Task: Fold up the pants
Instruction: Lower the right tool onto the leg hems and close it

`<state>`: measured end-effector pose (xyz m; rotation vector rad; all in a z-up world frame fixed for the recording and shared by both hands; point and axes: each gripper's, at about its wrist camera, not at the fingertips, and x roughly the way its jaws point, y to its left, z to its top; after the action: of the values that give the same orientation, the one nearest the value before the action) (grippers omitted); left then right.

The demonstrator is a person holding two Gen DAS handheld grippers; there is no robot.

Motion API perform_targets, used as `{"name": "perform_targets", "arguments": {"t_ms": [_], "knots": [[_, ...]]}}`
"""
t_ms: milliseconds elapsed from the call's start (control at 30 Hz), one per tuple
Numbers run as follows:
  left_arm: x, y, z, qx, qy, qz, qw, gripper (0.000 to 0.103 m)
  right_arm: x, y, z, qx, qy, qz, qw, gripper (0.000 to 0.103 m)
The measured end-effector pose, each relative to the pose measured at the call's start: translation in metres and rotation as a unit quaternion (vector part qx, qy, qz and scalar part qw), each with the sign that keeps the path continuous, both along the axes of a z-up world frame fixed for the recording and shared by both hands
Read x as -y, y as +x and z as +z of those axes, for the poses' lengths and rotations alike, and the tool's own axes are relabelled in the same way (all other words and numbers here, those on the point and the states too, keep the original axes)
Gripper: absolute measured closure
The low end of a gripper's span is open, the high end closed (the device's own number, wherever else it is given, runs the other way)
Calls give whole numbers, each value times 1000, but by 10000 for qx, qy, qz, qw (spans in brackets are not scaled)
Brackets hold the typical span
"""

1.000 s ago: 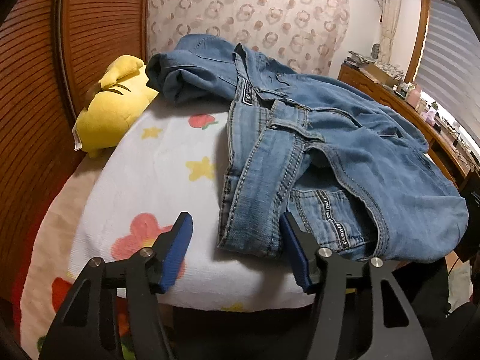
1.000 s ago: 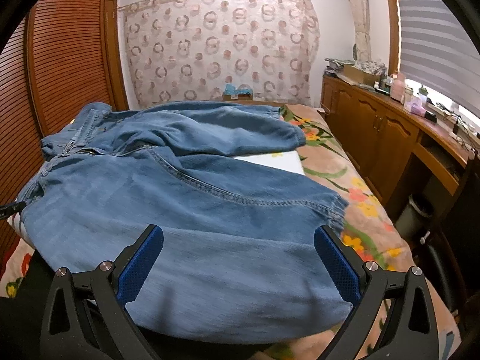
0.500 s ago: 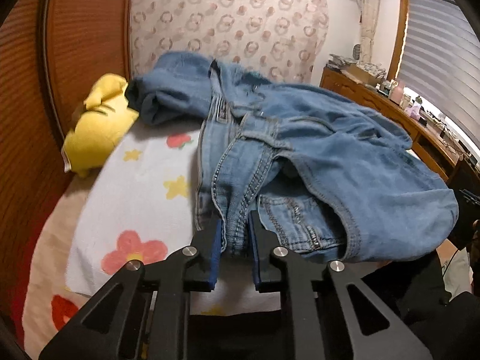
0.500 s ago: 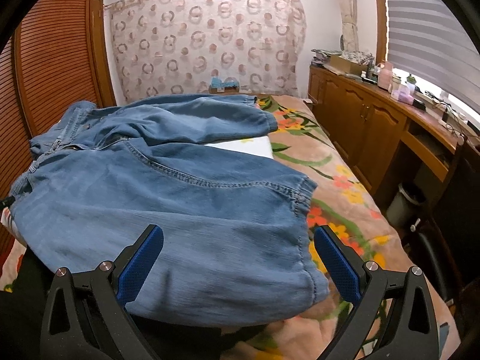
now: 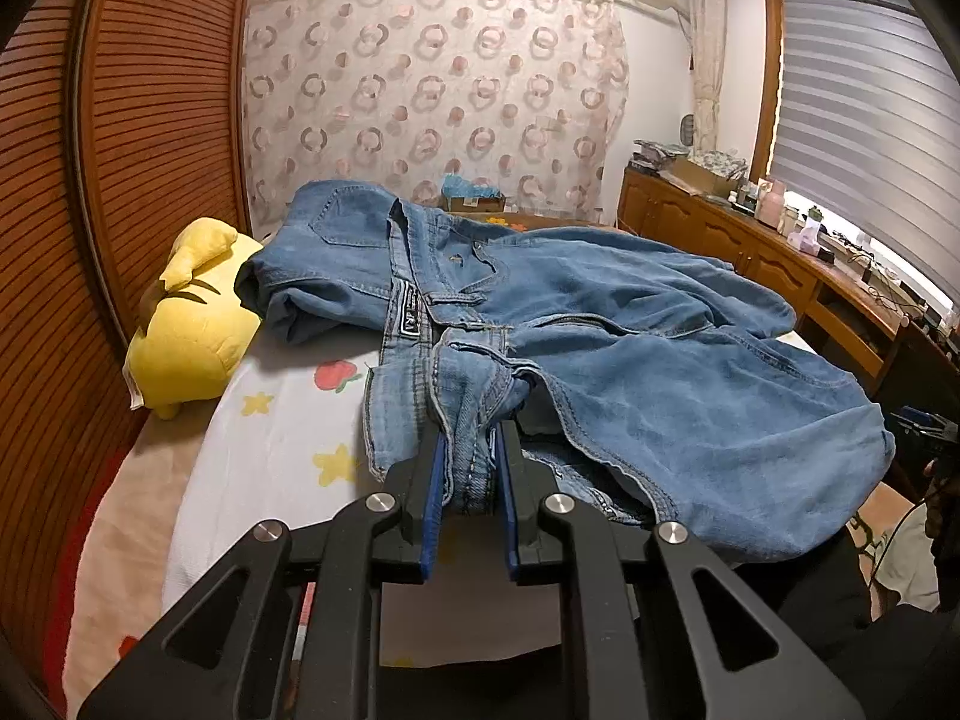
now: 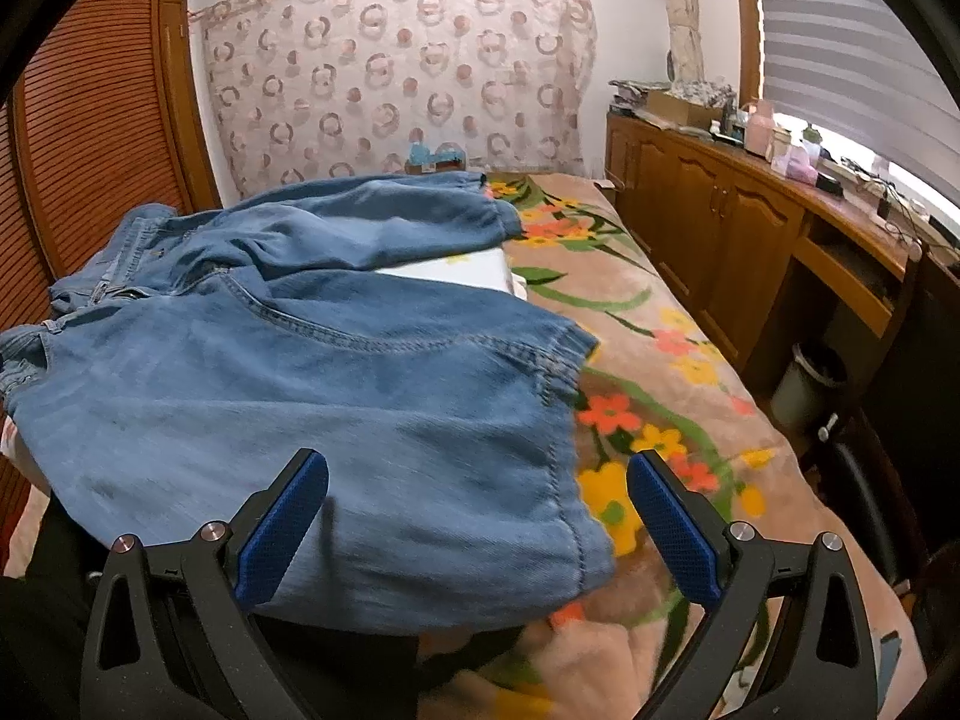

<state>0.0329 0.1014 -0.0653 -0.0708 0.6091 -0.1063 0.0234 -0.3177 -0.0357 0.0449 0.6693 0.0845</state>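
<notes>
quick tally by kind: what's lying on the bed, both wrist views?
Jeans: 1
Yellow plush toy: 1
White fruit-and-star print towel: 1
Floral blanket: 1
Total: 4

Left hand-held gripper point(image 5: 470, 471) has clamped and lifted the pants' waistband point(image 5: 468, 420)
</notes>
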Motion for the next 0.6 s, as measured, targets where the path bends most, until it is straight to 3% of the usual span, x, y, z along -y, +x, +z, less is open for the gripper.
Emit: {"name": "perform_targets", "arguments": {"t_ms": [600], "knots": [[3, 3, -12, -138, 79, 57, 9999, 86, 34, 1, -14, -577, 1061, 126, 9926, 16]]}}
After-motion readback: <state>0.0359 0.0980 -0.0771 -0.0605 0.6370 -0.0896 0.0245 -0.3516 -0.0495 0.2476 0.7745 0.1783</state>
